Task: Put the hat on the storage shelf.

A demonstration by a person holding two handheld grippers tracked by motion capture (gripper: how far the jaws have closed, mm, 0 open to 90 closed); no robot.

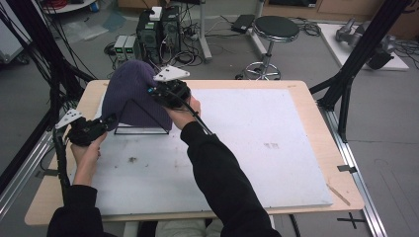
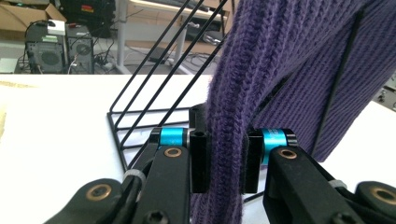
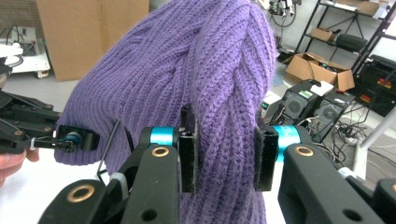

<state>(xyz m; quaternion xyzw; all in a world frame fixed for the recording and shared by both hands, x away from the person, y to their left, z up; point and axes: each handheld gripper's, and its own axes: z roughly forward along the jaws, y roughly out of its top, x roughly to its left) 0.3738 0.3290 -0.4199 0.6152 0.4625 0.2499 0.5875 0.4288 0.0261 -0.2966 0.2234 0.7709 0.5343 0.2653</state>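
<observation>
Over a black wire stand, both grippers, left and right, are gripping a purple ribbed knitted beanie, draping it; its hem is not yet fully down.

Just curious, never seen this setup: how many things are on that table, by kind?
Purple knit hat: 1
Black wire rack: 1
White board: 1
Hand-held grippers, left and right: 2
Total: 5
</observation>
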